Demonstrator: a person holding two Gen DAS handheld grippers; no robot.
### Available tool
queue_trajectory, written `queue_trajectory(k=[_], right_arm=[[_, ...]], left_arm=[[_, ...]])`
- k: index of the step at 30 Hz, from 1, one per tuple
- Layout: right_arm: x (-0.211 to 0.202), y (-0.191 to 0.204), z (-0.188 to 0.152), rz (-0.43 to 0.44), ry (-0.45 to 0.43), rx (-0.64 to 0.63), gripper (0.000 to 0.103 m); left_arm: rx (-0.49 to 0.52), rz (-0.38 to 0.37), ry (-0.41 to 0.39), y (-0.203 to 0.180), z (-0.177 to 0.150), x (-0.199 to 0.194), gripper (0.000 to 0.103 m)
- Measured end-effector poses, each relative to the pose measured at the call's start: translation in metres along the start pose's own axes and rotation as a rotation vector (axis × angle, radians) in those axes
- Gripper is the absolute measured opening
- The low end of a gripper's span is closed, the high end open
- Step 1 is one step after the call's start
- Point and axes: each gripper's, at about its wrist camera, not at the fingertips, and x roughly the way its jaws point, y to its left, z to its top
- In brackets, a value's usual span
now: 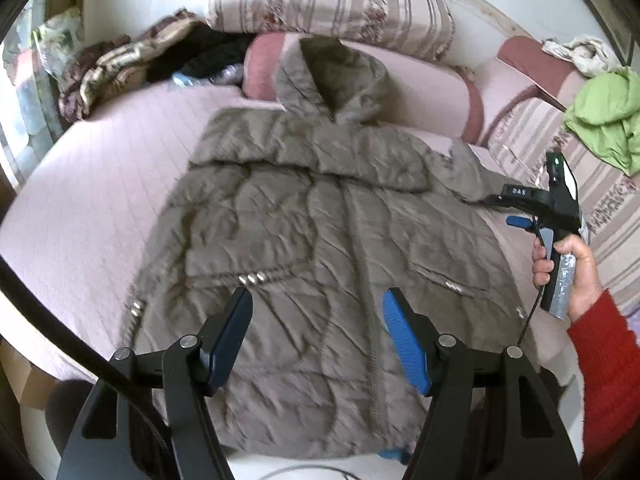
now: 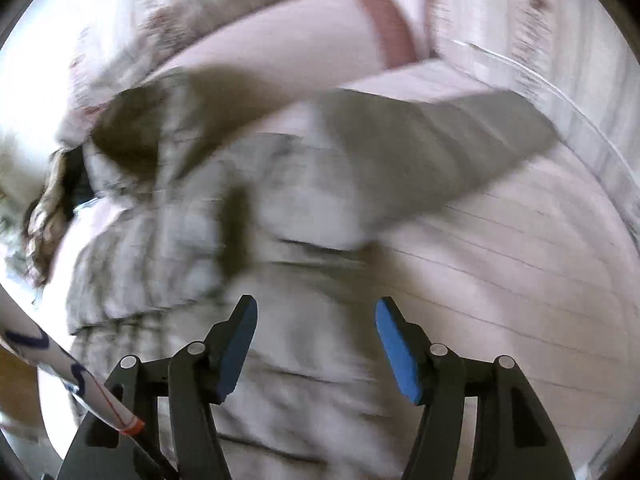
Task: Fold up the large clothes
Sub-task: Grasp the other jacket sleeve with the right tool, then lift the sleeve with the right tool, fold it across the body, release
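On the pink quilted bed [image 1: 100, 168] a taupe hooded puffer jacket [image 1: 312, 240] lies flat, front up, hood [image 1: 332, 76] toward the pillows, hem toward the camera. Left gripper [image 1: 318, 344] hovers above the lower front of the jacket, its 2 blue-padded fingers [image 1: 404, 344] spread wide, nothing between them. Right gripper [image 1: 516, 212] sits at the jacket's right shoulder edge in the left wrist view, held by a hand [image 1: 568, 276] in a red sleeve [image 1: 604, 364]. From its own camera the right gripper [image 2: 316, 344] has its fingers [image 2: 396, 352] apart over jacket fabric, empty; that view is heavily motion-blurred, so the wedge of grey cloth [image 2: 432, 148] sticking out right is probably a sleeve.

Striped pillow [image 1: 332, 0] and pink bolster [image 1: 400, 76] lie behind the hood. Green garment [image 1: 608, 120] bunched on the striped bedding at right. Crumpled patterned blanket [image 1: 116, 68] and dark clothes [image 1: 204, 60] piled at the far left of the bed.
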Motion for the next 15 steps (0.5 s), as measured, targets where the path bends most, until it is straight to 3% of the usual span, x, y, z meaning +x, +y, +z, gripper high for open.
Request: queue_trajectory(k=[3,7,15], right_arm=[[0.0,-0.055,0.002,-0.023,0.006,0.123,0.059],[0.004,-0.125,0.007,-0.063,-0.016,0.299,0.059],[0.037,-0.184,0.047,-0.067,-0.058,0.456,0.057]], left_arm=[[-0.004,-0.027,0.045,-0.006,-0.003,0.006,0.067],[0.008,-0.009,0.068,-0.011,-0.004,0.018,0.067],[0.004,0.015,0.124,-0.017,0.004,0.053,0.067]])
